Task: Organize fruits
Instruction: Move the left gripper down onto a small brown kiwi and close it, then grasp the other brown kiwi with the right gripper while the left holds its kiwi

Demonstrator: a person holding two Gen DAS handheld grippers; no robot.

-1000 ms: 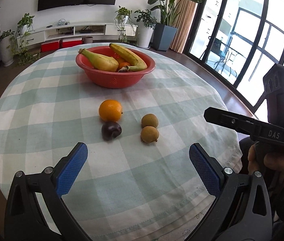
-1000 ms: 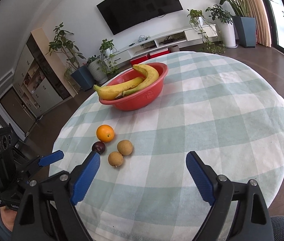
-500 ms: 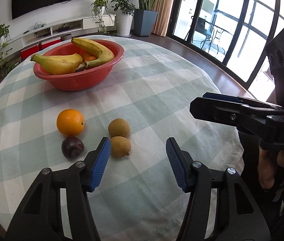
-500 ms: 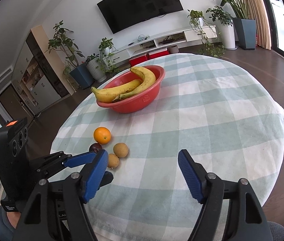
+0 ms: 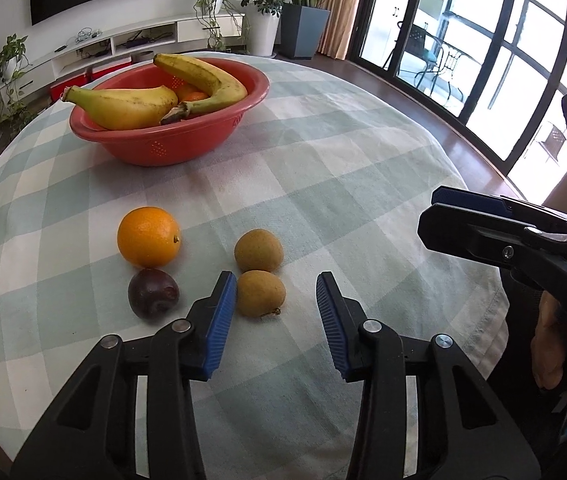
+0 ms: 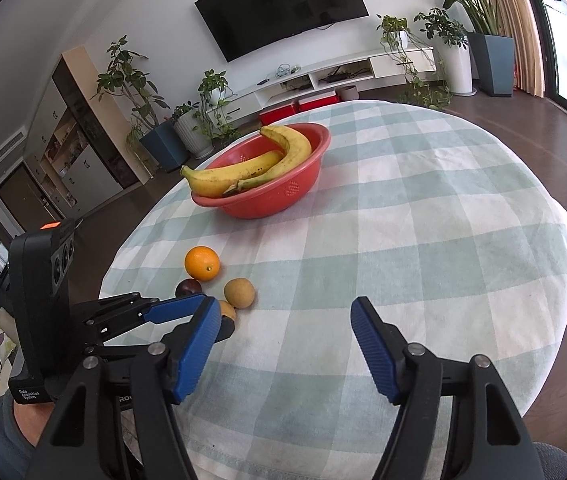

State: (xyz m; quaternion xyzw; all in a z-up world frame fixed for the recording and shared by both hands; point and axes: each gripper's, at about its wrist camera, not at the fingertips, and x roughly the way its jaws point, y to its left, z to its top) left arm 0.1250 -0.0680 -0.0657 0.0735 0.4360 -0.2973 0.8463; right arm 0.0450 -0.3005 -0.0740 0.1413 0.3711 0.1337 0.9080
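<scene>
Hovering left claw [image 5: 276,300]: released, jaws apart, near brown fruit [image 5: 261,293] just ahead between them.
Right claw [image 6: 285,322]: released, over bare checked surface [image 6: 423,216].
Orange [image 5: 149,236], plum [image 5: 153,293]: left of brown fruits.
Bowl [image 5: 171,142]: far, holding bananas [image 5: 123,106].

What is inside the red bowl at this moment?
The red bowl holds two bananas lying across it, with part of an orange fruit showing between them. The bananas cover the rest of the inside, so anything deeper cannot be seen.
</scene>
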